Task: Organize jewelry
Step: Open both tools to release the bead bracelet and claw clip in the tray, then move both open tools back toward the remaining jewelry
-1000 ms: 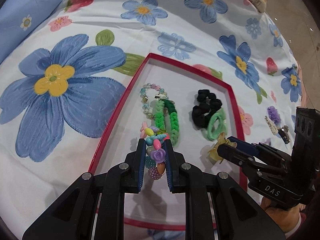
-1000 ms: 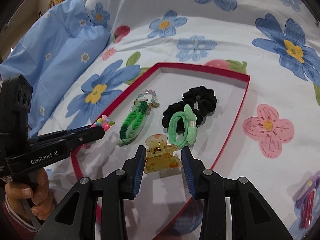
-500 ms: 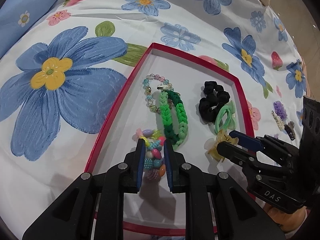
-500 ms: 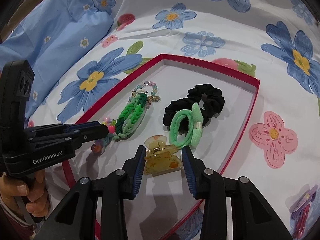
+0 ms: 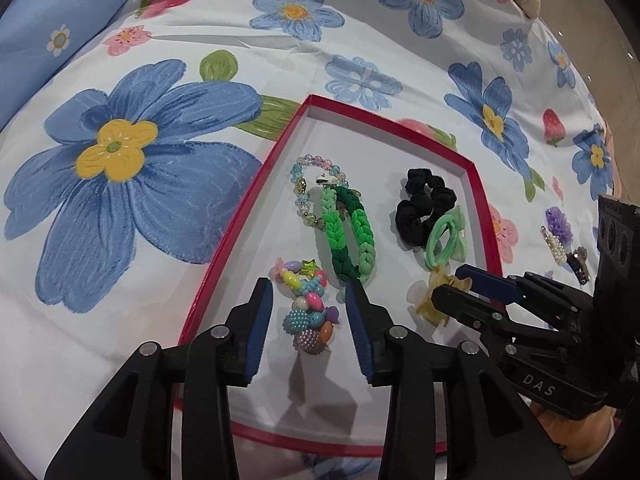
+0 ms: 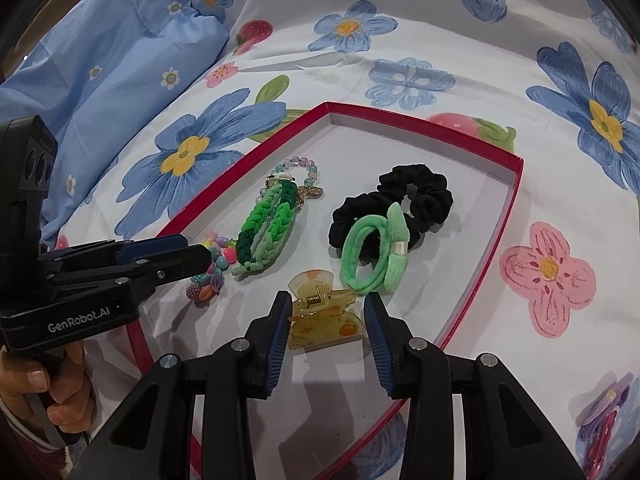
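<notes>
Jewelry is being gathered in a shallow red-rimmed tray lying on a flowered bedsheet. A colourful bead bracelet is resting on the tray's white floor between the parted pads of the left gripper; its jaws have just been opening, and the pads are being kept clear of the beads, so the bracelet is judged released. A translucent yellow claw clip is lying between the pads of the right gripper: the left pad is touching or nearly touching its wing, while a gap is showing at the right pad, so no firm grip is being made.

The bracelet is judged light, floppy and prone to sagging or rolling; it is best pinched across a cluster of its larger beads. The clip is judged stiff, smooth and brittle, best taken across its body below the spring.

Also lying in the tray are a green braided band, a clear bead bracelet, a black scrunchie and a green hair tie. The sheet is soft and giving, so the tray may be tipping under pressure. More hair clips are waiting on the sheet beyond the tray's right edge.
</notes>
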The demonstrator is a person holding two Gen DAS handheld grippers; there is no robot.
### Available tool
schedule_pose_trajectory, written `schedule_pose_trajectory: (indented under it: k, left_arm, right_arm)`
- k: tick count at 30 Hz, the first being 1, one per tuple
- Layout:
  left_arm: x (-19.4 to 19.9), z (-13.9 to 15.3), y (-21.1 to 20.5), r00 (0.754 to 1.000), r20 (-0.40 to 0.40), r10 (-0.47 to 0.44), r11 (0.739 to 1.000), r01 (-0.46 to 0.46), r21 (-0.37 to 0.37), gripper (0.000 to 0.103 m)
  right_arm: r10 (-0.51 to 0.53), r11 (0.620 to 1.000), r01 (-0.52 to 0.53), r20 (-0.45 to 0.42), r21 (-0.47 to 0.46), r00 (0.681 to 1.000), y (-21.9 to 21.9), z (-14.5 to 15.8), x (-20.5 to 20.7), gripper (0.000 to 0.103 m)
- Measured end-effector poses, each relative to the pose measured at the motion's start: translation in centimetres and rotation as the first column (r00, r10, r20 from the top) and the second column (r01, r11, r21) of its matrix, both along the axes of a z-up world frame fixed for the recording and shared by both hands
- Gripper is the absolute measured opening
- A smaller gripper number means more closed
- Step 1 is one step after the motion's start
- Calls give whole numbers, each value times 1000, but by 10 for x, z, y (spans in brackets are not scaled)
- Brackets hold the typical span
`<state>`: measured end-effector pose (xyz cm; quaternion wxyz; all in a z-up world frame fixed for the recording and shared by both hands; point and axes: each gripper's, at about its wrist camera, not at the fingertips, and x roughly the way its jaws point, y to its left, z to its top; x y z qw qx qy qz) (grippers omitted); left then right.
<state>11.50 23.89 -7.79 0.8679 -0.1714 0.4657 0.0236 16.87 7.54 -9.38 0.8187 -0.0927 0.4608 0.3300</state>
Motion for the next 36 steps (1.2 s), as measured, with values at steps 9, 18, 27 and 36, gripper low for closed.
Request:
schedule_pose_trajectory:
  k: [9,18,27,36]
  left_arm:
    - [-20,22,-7,999,37,14,1000,-13,-13,46]
    - [-33,40,-58,995,69,-76,996,79,-43,53]
    - [-35,54,-117,977,82,-198,979,201,-30,55]
    - [-28,58,-170,950,73,-304,952,305,-2,55]
  right_arm:
    - [-54,994,52,17,101,998,-33,29,-14,54]
    - [-162,975,153,44,163,986,-104,53,-50,54]
    - [-305,941,294,48,167,951,-184,60,-72,54]
    - [-435,889,421,48,181,899,-254,62,-88,54]
